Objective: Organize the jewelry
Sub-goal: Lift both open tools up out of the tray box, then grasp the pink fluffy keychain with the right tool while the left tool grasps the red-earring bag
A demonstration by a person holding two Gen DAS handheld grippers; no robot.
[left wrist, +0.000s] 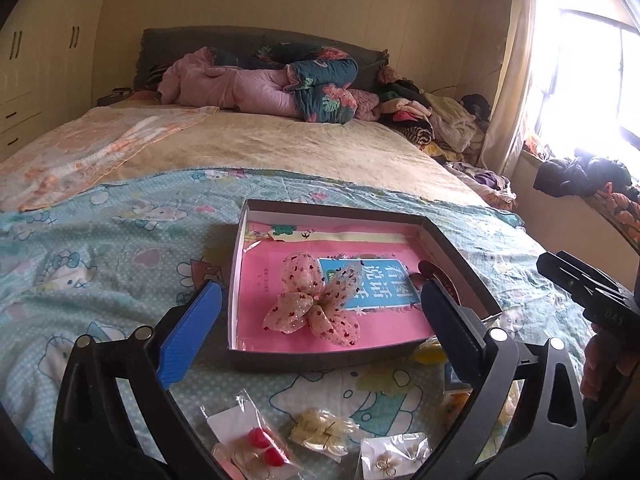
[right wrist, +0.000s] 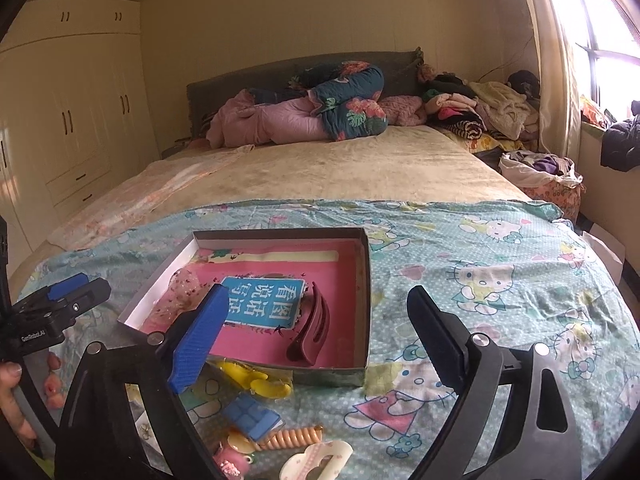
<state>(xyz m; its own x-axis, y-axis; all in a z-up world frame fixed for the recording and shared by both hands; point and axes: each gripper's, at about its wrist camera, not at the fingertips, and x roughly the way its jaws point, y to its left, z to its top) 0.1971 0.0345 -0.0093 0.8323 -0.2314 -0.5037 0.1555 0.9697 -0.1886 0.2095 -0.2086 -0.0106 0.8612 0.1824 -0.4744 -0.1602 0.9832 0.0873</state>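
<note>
A shallow grey box [left wrist: 320, 354] with a pink lining lies on the bed; it also shows in the right wrist view [right wrist: 366, 280]. In it lie a sheer spotted bow [left wrist: 316, 300] and a dark red hair claw [right wrist: 310, 328]. My left gripper [left wrist: 320, 294] is open and empty just above the box's near side. My right gripper [right wrist: 320, 304] is open and empty above the box's near right corner. In front of the box lie bagged earrings [left wrist: 260, 444], a pale clip [left wrist: 320, 432], a yellow clip [right wrist: 256, 380], a blue clip [right wrist: 252, 414], an orange coil tie [right wrist: 292, 436] and a cream clip [right wrist: 316, 460].
A Hello Kitty sheet [right wrist: 480, 280] covers the near end of the bed. Quilts [right wrist: 340, 108] and clothes [right wrist: 480, 112] pile at the headboard. A wardrobe [right wrist: 80, 120] stands left, a window [right wrist: 600, 20] right. A laundry bag [right wrist: 548, 180] sits beside the bed.
</note>
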